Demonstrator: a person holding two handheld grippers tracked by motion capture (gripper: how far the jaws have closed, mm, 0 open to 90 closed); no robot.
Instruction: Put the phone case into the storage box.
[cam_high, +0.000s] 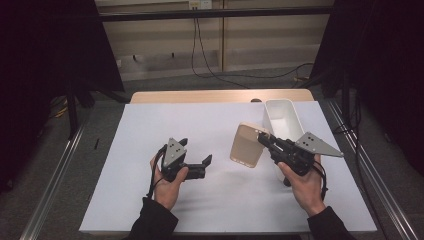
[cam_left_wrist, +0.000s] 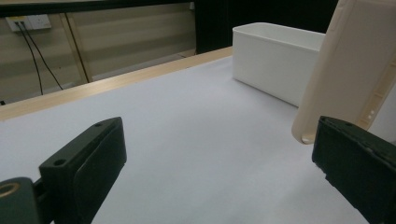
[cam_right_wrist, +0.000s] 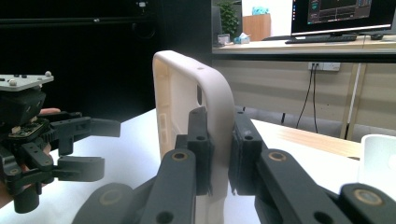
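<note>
phone case (cam_high: 247, 145) clamped upright in right tool (cam_high: 264, 141).

Your work surface is a table (cam_high: 150, 96) with a pale wood top, its bare far edge running as a strip across the upper middle of the high view. A white sheet (cam_high: 150, 150) lies directly on it, covering nearly everything from that strip down to the near edge at the bottom of the frame. On the sheet, upper right of centre, you have a white rectangular bin (cam_high: 285, 117), open side up, standing lengthwise towards the far edge.
</note>
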